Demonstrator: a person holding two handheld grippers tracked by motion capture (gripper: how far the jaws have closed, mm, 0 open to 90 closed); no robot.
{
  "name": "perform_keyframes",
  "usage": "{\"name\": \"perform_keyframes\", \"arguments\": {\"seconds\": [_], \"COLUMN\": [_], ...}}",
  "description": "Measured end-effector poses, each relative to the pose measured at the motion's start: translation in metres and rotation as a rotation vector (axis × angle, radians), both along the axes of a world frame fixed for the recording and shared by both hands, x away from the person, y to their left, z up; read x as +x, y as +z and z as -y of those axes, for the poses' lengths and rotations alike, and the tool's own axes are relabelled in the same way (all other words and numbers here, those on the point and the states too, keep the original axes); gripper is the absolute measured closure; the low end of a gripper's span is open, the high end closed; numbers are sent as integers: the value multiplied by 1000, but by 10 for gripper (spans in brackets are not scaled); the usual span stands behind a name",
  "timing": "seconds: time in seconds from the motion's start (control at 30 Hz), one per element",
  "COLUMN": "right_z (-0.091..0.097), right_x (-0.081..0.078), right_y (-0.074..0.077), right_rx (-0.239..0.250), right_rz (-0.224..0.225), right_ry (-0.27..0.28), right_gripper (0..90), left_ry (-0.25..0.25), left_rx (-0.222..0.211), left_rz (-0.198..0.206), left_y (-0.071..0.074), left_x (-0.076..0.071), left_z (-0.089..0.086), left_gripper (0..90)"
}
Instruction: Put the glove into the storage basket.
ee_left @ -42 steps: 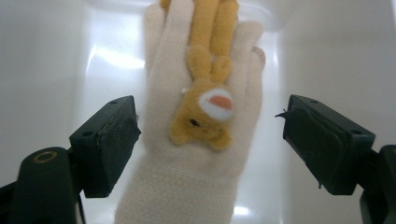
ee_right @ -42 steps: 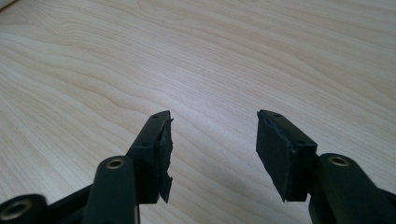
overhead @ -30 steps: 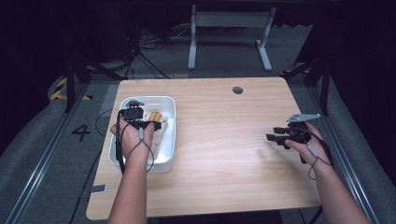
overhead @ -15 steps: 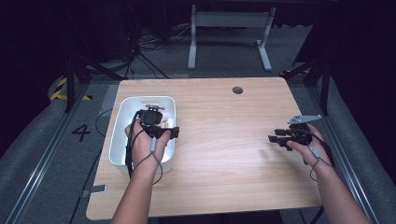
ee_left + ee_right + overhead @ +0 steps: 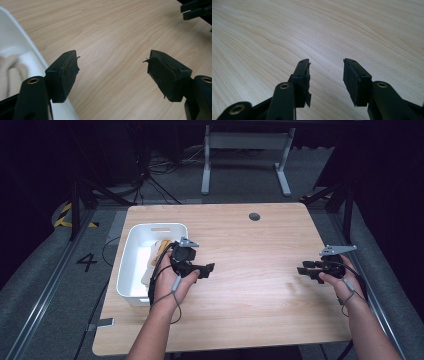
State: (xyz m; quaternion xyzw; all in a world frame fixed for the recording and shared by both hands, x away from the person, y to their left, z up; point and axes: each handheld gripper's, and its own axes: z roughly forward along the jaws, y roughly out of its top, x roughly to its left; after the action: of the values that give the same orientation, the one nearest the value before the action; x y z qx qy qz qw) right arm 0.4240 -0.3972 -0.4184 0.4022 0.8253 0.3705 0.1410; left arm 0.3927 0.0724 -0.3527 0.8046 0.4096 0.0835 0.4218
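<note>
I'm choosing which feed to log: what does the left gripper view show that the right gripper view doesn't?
The left gripper view alone shows the white bin, pale cloth-like items inside it, and the right gripper far off at its top corner. The right gripper view adds its own open jaws, with a narrower gap. Both share the bare wooden table, and neither gripper holds anything; the left gripper is open too.

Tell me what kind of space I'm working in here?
Likely a lab or studio recording rig, not a home: a bare wooden table on grey carpet, dark curtained surroundings, loose cables on the floor behind, and a floor marker "4" with yellow-black hazard tape.
</note>
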Motion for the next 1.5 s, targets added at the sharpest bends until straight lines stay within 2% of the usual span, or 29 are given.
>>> {"name": "perform_keyframes", "arguments": {"seconds": [0.07,0.17,0.3,0.37,0.4,0.43,0.5,0.6,0.7,0.77,1.07,1.13,1.27,1.33,1.43,1.5], "right_z": [2,2,2,0,-1,-1,-2,-1,0,-1,-7,-8,-11,-12,-12,-12], "right_x": [0,0,0,-1,-1,-1,-1,-1,-1,-1,0,0,0,0,0,0], "right_y": [1,1,2,2,1,2,1,1,2,2,-1,-1,-2,-2,-3,-3], "right_rx": [10,5,24,95,129,139,99,91,122,124,101,96,89,85,80,79], "right_rz": [-2,-9,-17,-29,-39,-47,-42,-38,-34,-31,-29,-27,-27,-29,-29,-32], "right_ry": [-1,-6,-8,-40,-41,-29,-13,0,2,2,14,22,31,31,34,35], "right_gripper": [571,570,535,481,483,490,492,492,485,483,482,482,482,482,482,482], "left_ry": [-27,-74,-136,-137,-136,-141,-154,-170,-194,-212,-254,-273,-280,-287,-293,-294], "left_rx": [-34,-60,-55,-84,-105,-127,-147,-114,-84,-63,-50,-33,0,22,90,117], "left_rz": [-11,-9,29,51,48,44,43,40,47,50,9,-4,-13,-23,-33,-33], "left_y": [-3,-5,-10,-15,-18,-21,-26,-32,-39,-45,-81,-88,-96,-98,-100,-101], "left_x": [0,-2,-5,-6,-6,-7,-8,-15,-23,-27,-39,-42,-47,-48,-50,-52], "left_z": [5,15,27,31,32,33,36,40,43,43,45,47,50,52,56,59], "left_gripper": [260,260,249,263,264,263,255,242,226,225,223,223,221,220,219,218]}}
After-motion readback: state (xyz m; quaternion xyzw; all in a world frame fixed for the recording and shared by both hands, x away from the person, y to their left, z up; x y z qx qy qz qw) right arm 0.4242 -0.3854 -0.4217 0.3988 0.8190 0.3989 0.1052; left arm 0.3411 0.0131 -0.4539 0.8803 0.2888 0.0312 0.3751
